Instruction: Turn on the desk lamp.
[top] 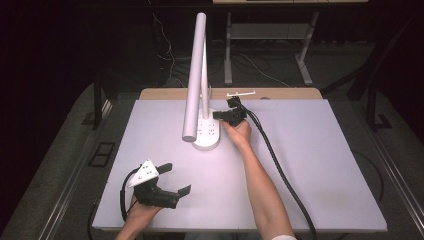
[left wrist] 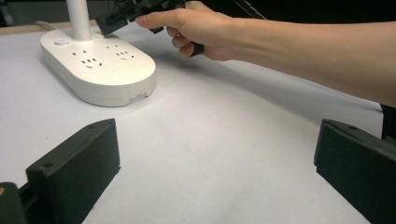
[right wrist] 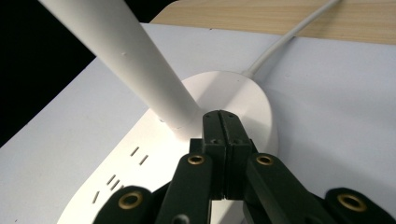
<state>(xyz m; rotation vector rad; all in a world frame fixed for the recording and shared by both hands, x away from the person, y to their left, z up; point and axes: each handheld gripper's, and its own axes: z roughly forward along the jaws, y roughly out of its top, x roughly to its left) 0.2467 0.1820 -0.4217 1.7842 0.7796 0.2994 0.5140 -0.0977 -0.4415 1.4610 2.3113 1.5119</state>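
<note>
Lamp base (top: 207,134) with sockets stands far centre on the white table (top: 310,165). Our right gripper (top: 216,114), jaws clenched together on nothing, presses its tips onto the base beside the stem (top: 204,75). Left gripper (top: 179,178), near left, gapes empty.

Dark room, grey carpet floor (top: 60,145), metal desk legs (top: 228,55), loose cables (top: 167,55)
</note>
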